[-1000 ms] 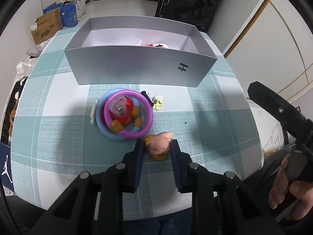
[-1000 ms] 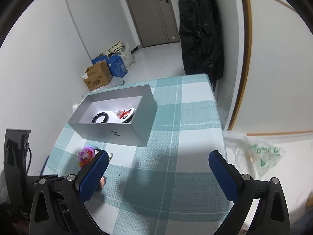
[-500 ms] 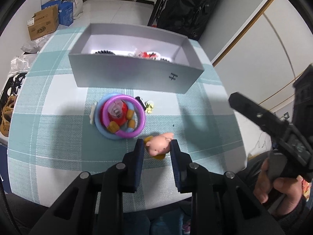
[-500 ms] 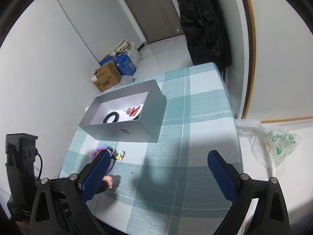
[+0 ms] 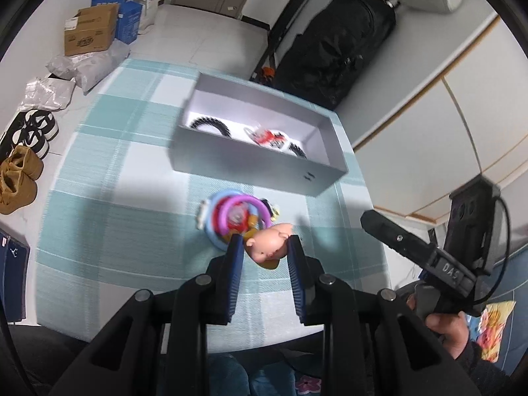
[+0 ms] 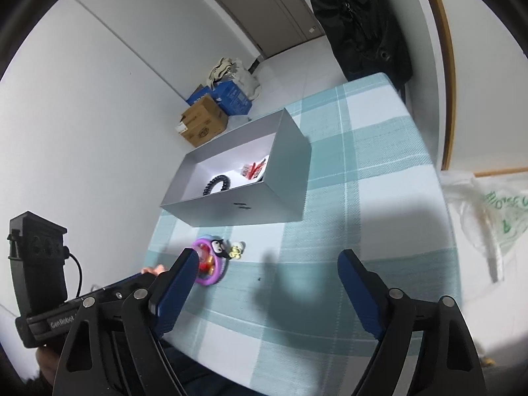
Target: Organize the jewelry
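Item: pig charm, clenched in my left tool, now lifted off the surface, just this side of the grey box; previously lying on it. Right tool: released, empty. Next, likely: carry into box.

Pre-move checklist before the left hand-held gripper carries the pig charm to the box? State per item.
1. Grip: left hand-held gripper shut on pig charm: ok.
2. Charm lifted off the tablecloth: cannot tell.
3. Grey box open on top, with free floor between the black bracelet and red piece: ok.
4. Ring pile sits just ahead of the charm, snag risk: not ok.
5. Right hand-held gripper open, holding nothing, off to the side of the path: ok.
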Demonstrator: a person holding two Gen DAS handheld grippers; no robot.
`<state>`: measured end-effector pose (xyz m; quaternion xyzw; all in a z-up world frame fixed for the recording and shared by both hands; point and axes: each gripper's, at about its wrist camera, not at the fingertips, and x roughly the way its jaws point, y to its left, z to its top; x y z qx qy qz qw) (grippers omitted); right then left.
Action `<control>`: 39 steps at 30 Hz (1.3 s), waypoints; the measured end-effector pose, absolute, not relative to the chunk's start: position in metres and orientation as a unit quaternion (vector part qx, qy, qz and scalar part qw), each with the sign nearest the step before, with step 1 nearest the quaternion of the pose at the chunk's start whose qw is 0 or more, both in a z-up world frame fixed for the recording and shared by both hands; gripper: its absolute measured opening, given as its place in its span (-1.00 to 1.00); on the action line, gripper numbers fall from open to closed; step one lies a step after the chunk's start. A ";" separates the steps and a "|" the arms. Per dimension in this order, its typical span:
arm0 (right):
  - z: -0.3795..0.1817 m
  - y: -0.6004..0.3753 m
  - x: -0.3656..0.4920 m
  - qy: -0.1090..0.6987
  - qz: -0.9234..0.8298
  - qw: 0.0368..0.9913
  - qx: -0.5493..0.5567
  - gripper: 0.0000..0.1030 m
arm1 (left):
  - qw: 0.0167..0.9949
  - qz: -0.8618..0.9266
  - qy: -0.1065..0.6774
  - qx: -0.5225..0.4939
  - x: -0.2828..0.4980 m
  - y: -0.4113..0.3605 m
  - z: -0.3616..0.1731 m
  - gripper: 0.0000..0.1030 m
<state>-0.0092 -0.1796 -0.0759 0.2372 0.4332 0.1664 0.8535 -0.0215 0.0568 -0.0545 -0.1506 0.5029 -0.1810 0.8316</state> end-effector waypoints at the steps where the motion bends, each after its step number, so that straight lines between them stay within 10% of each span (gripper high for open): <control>1: -0.075 -0.178 -0.008 0.432 0.163 0.855 0.234 0.67 | 0.832 -0.178 0.501 -0.155 -0.021 0.061 -0.054 -0.58; 39: -0.099 -0.007 0.024 0.482 0.192 0.851 -0.080 0.02 | 0.815 -0.141 0.502 -0.253 -0.003 0.126 -0.058 -0.58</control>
